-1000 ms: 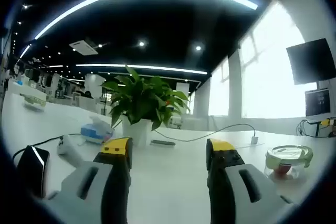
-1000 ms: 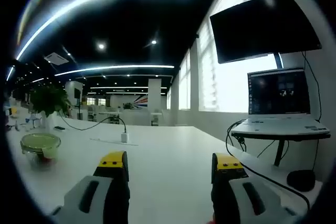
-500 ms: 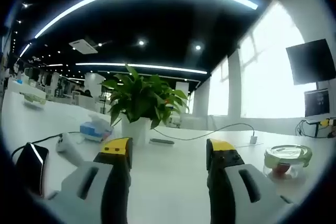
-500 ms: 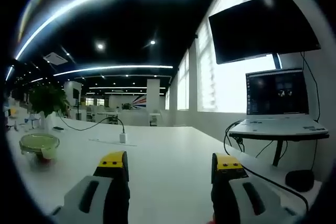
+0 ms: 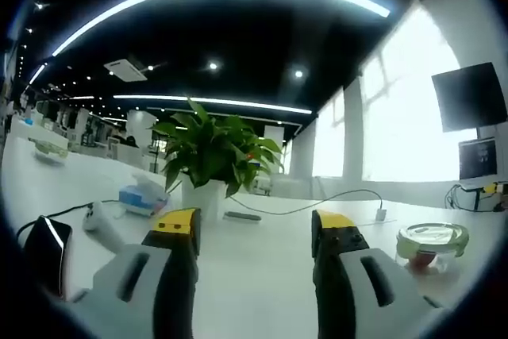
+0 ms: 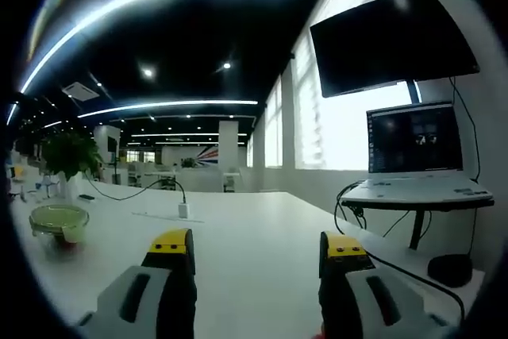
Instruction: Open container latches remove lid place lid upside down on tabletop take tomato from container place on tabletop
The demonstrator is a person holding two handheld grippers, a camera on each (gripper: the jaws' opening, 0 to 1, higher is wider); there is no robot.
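In the left gripper view, the left gripper is hovering released over the white table; the lidded container with the tomato is sitting far right, a potted plant beyond.

In the right gripper view, the right gripper is hanging released, the container sitting far left, a laptop at right.

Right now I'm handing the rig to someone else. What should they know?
Left gripper: open, empty, over the table.
Right gripper: open, empty.
Container: on the table to the right of the left gripper; to the left in the right gripper view. Lid on, something red inside, probably the tomato.
Done: nothing.
Left: open latches, lift the lid, lay it upside down, take the tomato out.
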